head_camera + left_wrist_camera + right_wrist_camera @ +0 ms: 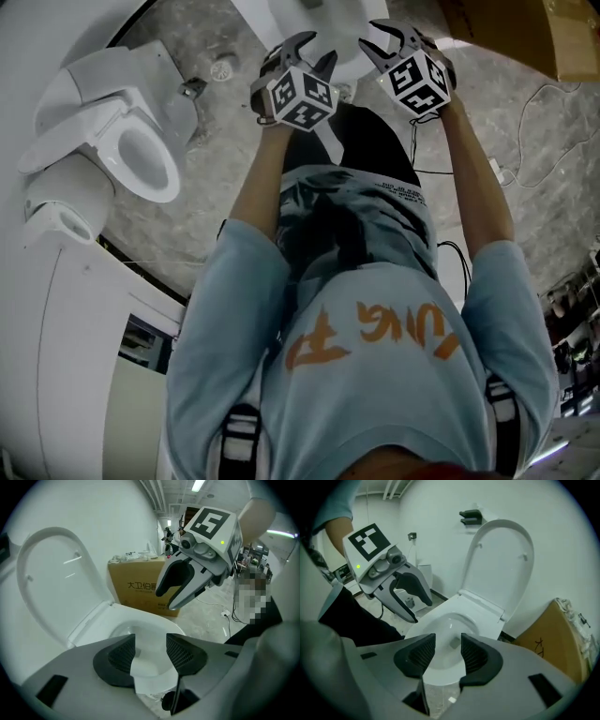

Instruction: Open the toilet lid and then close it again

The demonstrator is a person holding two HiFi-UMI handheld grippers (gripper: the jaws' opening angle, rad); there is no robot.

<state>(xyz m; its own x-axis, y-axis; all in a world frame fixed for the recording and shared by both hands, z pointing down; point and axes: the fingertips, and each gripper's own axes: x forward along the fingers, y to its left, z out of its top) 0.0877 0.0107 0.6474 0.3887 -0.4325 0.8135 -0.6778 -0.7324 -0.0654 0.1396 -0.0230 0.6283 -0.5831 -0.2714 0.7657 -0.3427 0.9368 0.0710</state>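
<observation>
The head camera looks steeply down over the person's shirt point(375, 375) onto the left gripper point(314, 52) and right gripper point(389, 42). Each gripper camera faces along its own jaws, close over the same toilet bowl point(150, 623) and raised lid point(501, 559), and catches the other gripper

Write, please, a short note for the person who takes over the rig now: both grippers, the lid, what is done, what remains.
Left hand-held gripper: open, nothing between its jaws, pointing down at the toilet bowl.
Right hand-held gripper: open, empty, beside the left one.
Toilet lid: standing upright, neither gripper touching it.
Done: lid opened.
Left: close the lid.
A cardboard box stands beside the toilet.
</observation>
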